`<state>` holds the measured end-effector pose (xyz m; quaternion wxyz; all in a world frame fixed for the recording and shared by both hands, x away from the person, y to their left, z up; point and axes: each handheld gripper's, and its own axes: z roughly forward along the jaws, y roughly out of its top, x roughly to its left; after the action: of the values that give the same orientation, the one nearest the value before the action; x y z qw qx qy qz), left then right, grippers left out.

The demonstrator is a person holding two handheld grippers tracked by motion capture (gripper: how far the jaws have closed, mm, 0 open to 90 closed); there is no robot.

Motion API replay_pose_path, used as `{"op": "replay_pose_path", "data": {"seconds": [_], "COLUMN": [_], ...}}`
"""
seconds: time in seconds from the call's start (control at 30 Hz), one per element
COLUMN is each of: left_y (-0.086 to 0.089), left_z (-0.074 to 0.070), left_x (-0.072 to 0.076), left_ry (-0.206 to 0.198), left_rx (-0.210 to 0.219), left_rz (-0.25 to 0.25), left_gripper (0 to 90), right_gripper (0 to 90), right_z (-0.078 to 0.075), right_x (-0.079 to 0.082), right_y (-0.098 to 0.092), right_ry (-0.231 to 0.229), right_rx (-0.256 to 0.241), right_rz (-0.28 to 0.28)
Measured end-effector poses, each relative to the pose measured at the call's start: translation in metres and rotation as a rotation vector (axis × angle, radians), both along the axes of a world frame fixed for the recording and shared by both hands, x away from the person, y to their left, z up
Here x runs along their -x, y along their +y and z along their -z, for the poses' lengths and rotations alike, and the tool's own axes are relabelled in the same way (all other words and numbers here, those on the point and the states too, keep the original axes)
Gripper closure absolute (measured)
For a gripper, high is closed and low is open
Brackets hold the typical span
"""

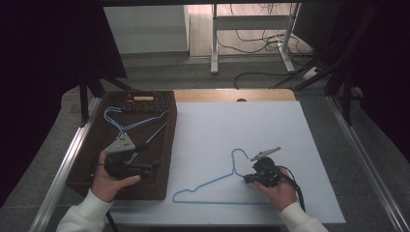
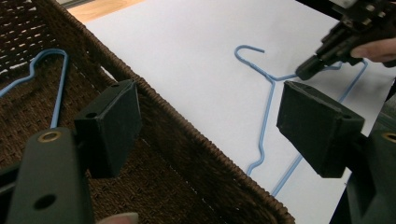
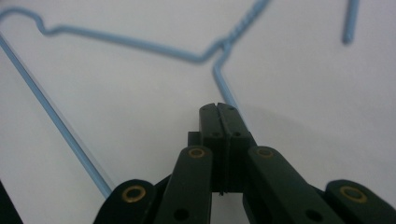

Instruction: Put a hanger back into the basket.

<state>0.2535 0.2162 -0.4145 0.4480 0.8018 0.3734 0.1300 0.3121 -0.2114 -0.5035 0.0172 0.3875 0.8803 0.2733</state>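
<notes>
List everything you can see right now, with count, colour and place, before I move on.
Wire hanger on sheet: one, light blue, flat on the white sheet, right shoulder wire in the right gripper.
Wire hangers in basket: at least two, light blue, exact count unclear.
Basket: one, dark brown wicker, table's left side.
Sheet: one, white, covering the table.
Table edge: wooden, far side.
Cables: several, dark, on the floor beyond.
Left gripper: black, jaws open, over the basket.
Right gripper: black, shut on the hanger's wire.
</notes>
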Motion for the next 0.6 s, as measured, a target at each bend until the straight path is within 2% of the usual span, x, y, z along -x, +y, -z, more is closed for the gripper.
{"op": "replay_pose_path", "data": {"seconds": [0.07,0.13,0.33,0.6], "left_y": [-0.001,-0.003,-0.005,-0.005], "left_z": [0.000,0.000,0.001,-0.001], "left_x": [0.000,0.000,-0.001,0.001], "left_ry": [0.000,-0.002,0.003,-0.003], "left_rx": [-0.003,-0.006,-0.009,-0.006], "left_rz": [0.002,0.007,0.008,0.005], "left_gripper": [21.3,21.2,21.2,21.2], "right_gripper": [89.8,89.8,89.8,89.8], "right_z": [0.002,0.004,0.004,0.004], "right_x": [0.000,-0.003,-0.015,-0.053], "right_y": [-0.007,-0.013,-0.013,-0.011], "right_ry": [-0.006,-0.007,-0.056,-0.081], "right_rx": [0.023,0.007,0.048,0.045], "right_rz": [0.020,0.043,0.026,0.028]}}
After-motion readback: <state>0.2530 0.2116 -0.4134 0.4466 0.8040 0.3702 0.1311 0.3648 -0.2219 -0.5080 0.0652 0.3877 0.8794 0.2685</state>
